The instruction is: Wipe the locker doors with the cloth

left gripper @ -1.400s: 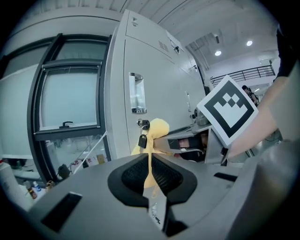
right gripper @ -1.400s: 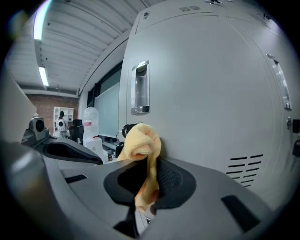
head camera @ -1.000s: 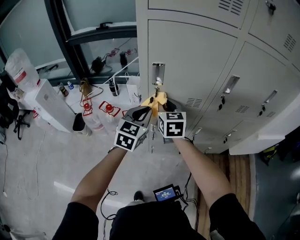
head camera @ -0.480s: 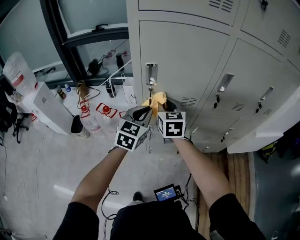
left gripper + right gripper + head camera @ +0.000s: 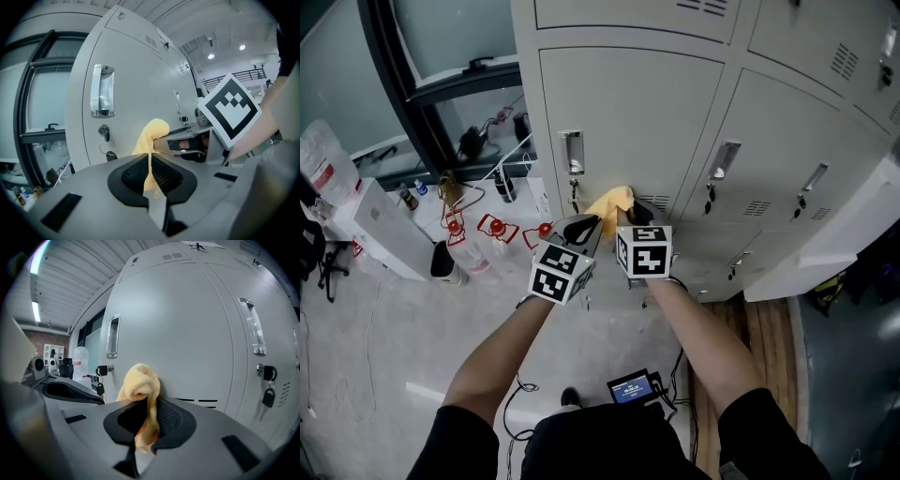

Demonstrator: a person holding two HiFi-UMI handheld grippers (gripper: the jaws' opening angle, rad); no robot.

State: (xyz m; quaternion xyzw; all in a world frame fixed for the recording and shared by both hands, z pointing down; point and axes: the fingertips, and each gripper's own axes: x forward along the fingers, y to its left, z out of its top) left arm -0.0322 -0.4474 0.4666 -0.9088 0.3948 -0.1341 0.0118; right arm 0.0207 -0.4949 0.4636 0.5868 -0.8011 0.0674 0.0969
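The yellow cloth (image 5: 611, 201) sat bunched into a wad at the lower part of a grey locker door (image 5: 628, 112), between the key (image 5: 573, 193) hanging under the handle (image 5: 573, 153) and the vent slots (image 5: 662, 200). The right hand-held gripper (image 5: 635, 210) was clamped on it, pinching a fold so the thick end stuck out forward as a pad, a sensible hold for rubbing a flat panel. Whether the wad actually touched the door could not be told. The left hand-held gripper (image 5: 587, 225) hung just beside it with its jaws together on nothing, probably kept clear because one gripper was enough for wiping. The remaining doors looked still to be done.
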